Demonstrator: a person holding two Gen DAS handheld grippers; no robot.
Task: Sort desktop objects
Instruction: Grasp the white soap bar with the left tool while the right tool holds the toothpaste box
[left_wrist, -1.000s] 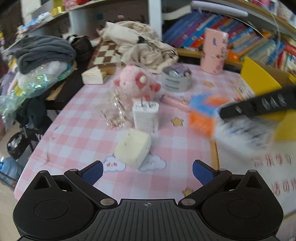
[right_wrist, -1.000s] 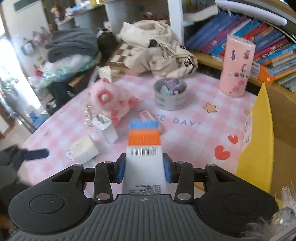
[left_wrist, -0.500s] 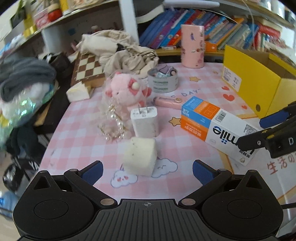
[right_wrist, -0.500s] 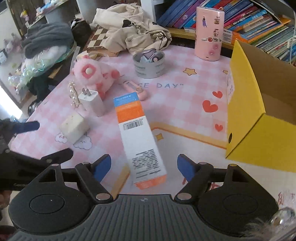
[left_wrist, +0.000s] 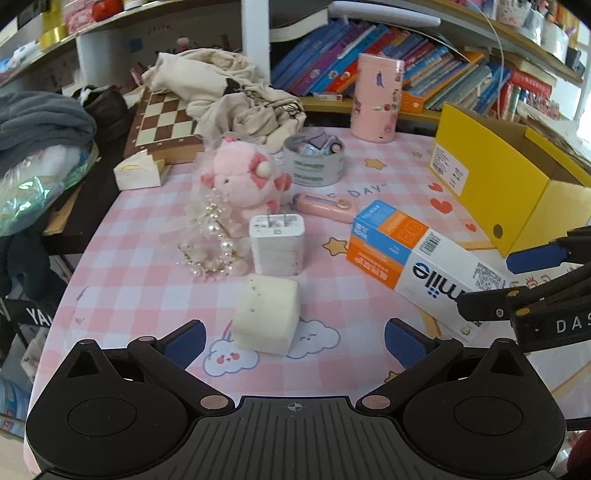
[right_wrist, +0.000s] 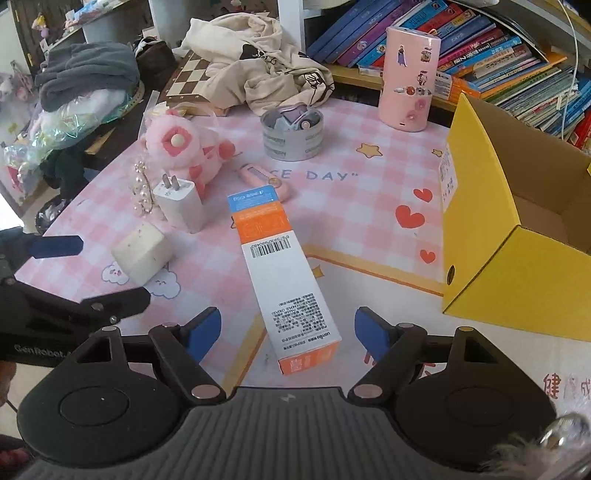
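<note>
1. The right gripper (right_wrist: 288, 328) hangs over the near end of the long white, orange and blue cardboard carton (right_wrist: 282, 266), which lies flat on the pink checked table mat (right_wrist: 351, 192). Its blue-padded jaws are opening, the carton's end lies between them, and neither pad touches it.
2. I judge the step in hand to be the release of that carton, with the open yellow cardboard box (right_wrist: 517, 258) just to its right.
3. The left gripper (left_wrist: 293, 341) stands with jaws wide and nothing gripped. The cream foam cube (left_wrist: 267, 317) sits on the mat just ahead, roughly in line with the gap.
4. Behind the cube stand the white plug-in charger (left_wrist: 277, 245), a string of pearl beads (left_wrist: 216, 236) and the pink plush toy (left_wrist: 242, 177), close together.
5. The next move likely calls for the left jaws to straddle the cube squarely and close gently, without nudging the charger just behind it.
</note>
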